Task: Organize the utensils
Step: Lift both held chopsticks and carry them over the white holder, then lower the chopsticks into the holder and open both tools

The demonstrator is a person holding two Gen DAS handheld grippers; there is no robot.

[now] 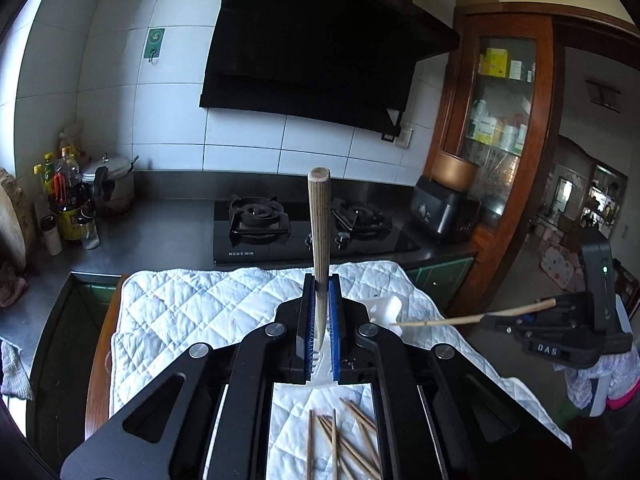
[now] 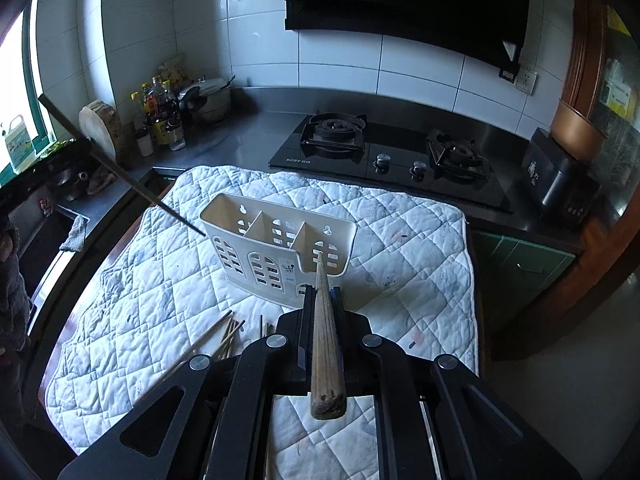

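A: While I hold both arms over the quilted bench [image 2: 420, 248], what do you read on the left claw [image 1: 321, 312]?

B: It's clamped on a wooden chopstick [image 1: 319, 248], thick end up, thin tip down between the blue pads [image 1: 334, 320].

A: My right claw [image 2: 322, 312] is likewise closed on another chopstick [image 2: 326, 352], its tip pointing ahead to the white utensil holder [image 2: 276, 248], at the right-hand compartment.

B: The holder stands upright just ahead of that claw. Loose chopsticks [image 2: 230, 334] lie on the quilt to its left, just beside it.
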